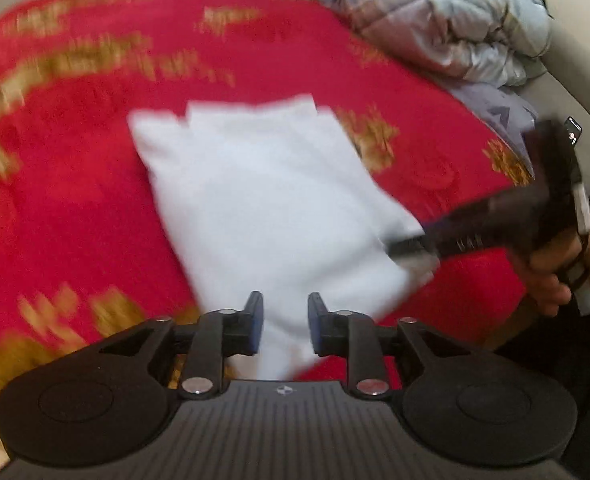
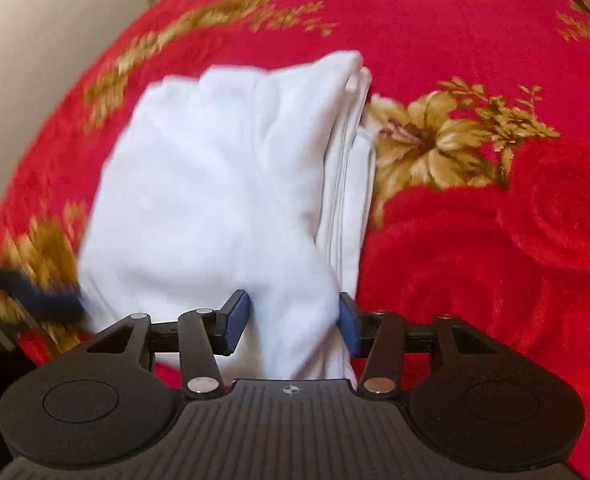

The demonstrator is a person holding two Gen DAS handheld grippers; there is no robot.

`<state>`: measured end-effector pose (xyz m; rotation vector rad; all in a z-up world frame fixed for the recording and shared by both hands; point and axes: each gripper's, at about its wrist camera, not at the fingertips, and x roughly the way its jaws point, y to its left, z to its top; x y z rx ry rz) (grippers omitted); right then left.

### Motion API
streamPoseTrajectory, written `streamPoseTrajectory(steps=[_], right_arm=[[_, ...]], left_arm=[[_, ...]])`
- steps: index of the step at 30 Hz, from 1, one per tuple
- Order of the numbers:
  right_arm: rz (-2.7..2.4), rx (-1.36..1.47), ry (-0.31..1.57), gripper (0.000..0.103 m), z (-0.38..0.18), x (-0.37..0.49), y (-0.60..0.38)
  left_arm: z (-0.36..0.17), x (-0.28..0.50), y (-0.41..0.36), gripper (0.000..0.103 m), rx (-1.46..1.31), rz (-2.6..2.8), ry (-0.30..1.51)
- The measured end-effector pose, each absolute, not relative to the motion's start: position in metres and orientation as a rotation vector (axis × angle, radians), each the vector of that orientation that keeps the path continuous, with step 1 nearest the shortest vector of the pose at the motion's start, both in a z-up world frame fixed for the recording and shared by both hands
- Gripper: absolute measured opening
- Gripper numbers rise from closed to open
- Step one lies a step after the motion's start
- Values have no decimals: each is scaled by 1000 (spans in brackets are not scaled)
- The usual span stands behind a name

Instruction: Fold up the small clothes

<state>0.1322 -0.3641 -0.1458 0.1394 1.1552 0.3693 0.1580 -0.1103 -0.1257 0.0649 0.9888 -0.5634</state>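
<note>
1. Fold well advanced, by the look of it: white garment (image 2: pixel 215 184) lying as a compact, roughly oblong packet on the red flowered bedspread (image 2: pixel 475 240), several stacked layers showing along its edge at 3 o'clock in the right wrist view.
2. Near end of the packet toward 6 o'clock in both views, running down between each gripper's fingers.
3. Left gripper (image 1: pixel 282 322): fingers partly apart, white cloth lying in the gap, daylight visible on both sides of it, so no grip on it.
4. Right gripper (image 2: pixel 295 324): fingers partly apart with a thick bunch of the cloth between them, the cloth reaching both blue pads; probably a pinch, though how firm cannot be told.
5. Left to do, as a judgement: perhaps one last fold or a squaring-up, then setting the packet aside; no other small clothes visible on the bedspread.
6. Quilted bedding (image 1: pixel 435 20) heaped at 1 o'clock in the left wrist view, apart from the garment.
7. Hard to make out: both views smeared by motion; kind of garment impossible to name; far edge at 12 o'clock ragged in the left wrist view, neatness there uncertain.
8. Hidden: cloth underneath the gripper bodies; underside of the packet; right gripper's tips lost in blur at 3 o'clock in the left wrist view, next to the person's hand (image 1: pixel 567 268).
</note>
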Motion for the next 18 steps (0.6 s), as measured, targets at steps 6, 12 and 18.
streamPoseTrajectory(steps=[6,12,18], right_arm=[[410,220,1048,7,-119,108,-394],[312,205,1094,31,-133,113,-407],[207,417,872,46,-110,152,-423]], left_arm=[[-98,173,-83,42,84,-611,891],[-161,204,-85,53,-81,-644,1097],[-185,212,-99,63,33,-574,1189]])
